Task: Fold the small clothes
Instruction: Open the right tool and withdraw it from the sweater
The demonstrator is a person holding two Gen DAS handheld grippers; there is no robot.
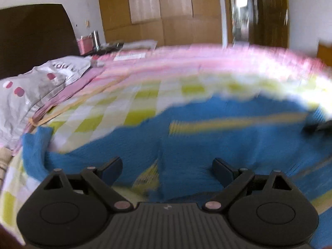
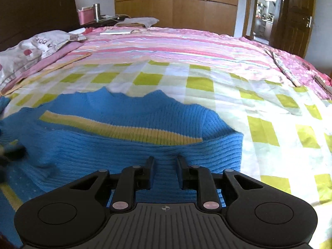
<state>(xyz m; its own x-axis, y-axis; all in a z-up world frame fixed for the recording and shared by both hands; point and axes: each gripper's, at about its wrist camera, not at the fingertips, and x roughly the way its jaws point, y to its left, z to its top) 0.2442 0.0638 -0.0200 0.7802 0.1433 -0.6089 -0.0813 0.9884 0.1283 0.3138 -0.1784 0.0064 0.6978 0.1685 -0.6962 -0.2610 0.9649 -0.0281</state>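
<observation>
A small blue knit sweater with a yellow stripe [image 2: 124, 112] lies on the checked bedspread [image 2: 207, 83]. It also shows, blurred, in the left wrist view [image 1: 207, 128]. A sleeve is folded across its front in the right wrist view. My left gripper [image 1: 167, 166] is open wide just above the sweater's lower part, holding nothing. My right gripper [image 2: 165, 161] is partly open, its fingers apart over the folded sleeve near its right end. The other gripper shows as a dark blurred shape at the left edge [image 2: 12, 153].
A grey pillow with pink dots [image 2: 31, 47] lies at the left by the dark headboard [image 2: 35, 6]. A pink striped quilt [image 2: 166, 45] covers the far bed. A wooden wardrobe [image 2: 176, 2] and an open door [image 2: 294, 14] stand behind.
</observation>
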